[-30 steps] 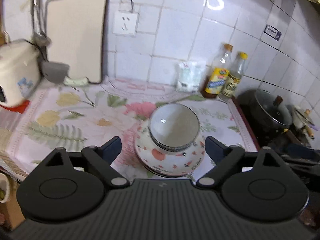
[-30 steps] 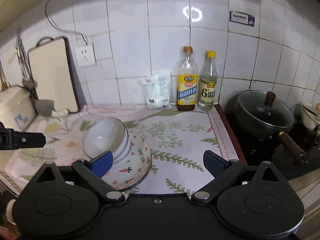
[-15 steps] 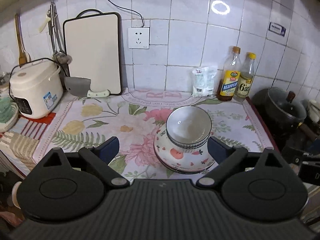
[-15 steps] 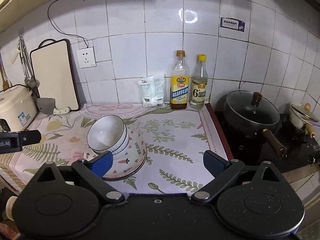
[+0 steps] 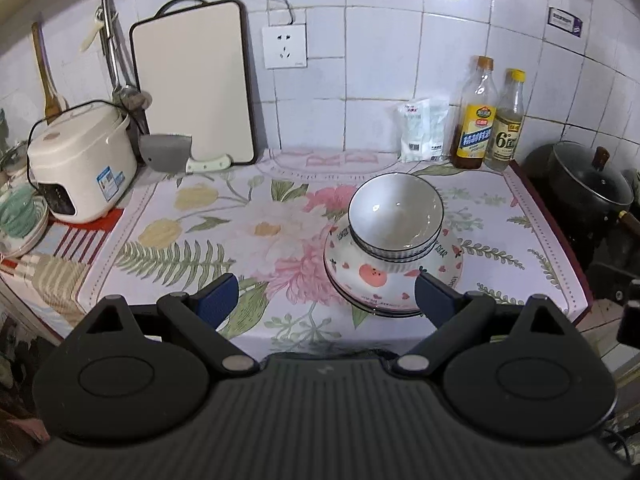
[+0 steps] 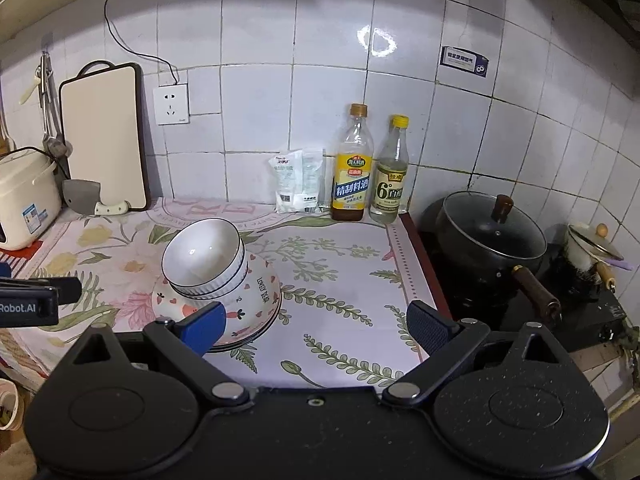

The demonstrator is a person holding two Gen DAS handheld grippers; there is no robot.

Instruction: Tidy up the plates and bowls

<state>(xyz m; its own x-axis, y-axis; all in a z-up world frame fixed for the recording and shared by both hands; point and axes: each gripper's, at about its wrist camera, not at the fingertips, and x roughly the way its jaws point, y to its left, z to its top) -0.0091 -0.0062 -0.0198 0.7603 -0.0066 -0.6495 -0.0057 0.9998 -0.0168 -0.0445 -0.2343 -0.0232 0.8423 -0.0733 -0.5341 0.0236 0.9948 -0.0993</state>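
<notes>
Both tools, left tool (image 5: 326, 294) and right tool (image 6: 312, 322), hang spread (empty) near the stacked bowls (image 5: 394, 216).

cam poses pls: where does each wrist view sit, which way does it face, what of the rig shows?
Left wrist: above the counter's front edge, facing the tiled wall; stacked bowls right of centre; left gripper open, empty.
Right wrist: further right, same heading, pot in view; right gripper open, empty; the left gripper's tip shows at its left edge.
Shared: bowls, two bottles, cutting board, rice cooker.
</notes>
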